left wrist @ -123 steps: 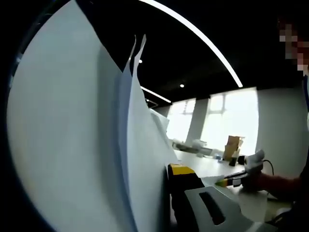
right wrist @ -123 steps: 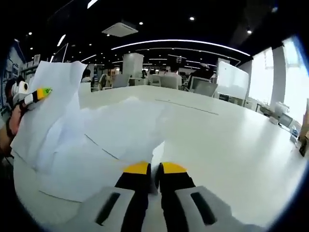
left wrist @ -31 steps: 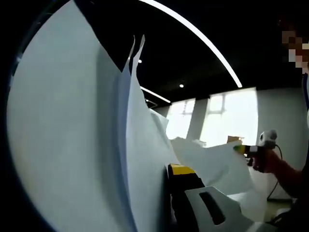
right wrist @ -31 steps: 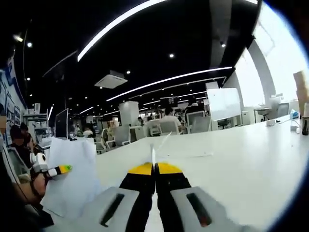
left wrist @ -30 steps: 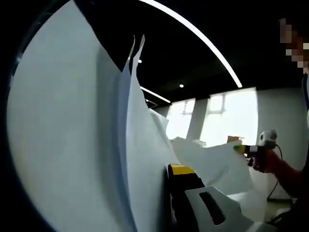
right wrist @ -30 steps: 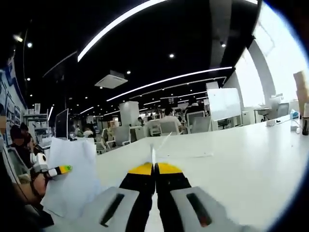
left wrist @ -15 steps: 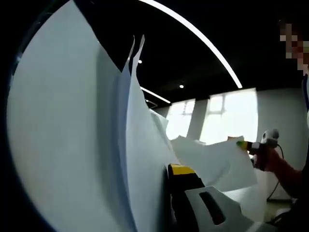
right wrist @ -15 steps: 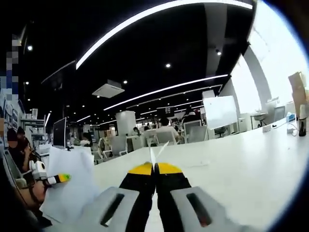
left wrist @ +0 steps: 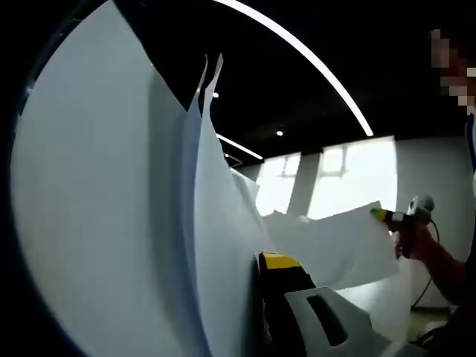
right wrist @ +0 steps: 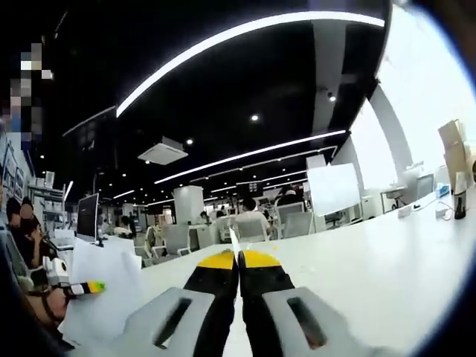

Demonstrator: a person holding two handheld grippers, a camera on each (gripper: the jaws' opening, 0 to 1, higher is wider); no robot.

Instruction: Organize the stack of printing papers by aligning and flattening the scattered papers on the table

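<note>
Several white sheets stand upright against the left side of the left gripper view. My left gripper is shut on their lower edge; one yellow-tipped finger shows, the other is behind the paper. In the right gripper view the same bunch of sheets hangs low at the left, pinched by the left gripper. My right gripper is shut on a single sheet seen edge-on. That single sheet is lifted in the air in the left gripper view, held by the right gripper in a hand.
A long white table runs under both grippers. Beyond it stand a whiteboard, desks with seated people and a monitor. A cardboard box sits at the far right, near bright windows.
The right gripper has raised its sheet off the table, and over the last second it rose higher and further right in the left gripper view. The right gripper view tilted upward. The left gripper's bunch stayed still.
</note>
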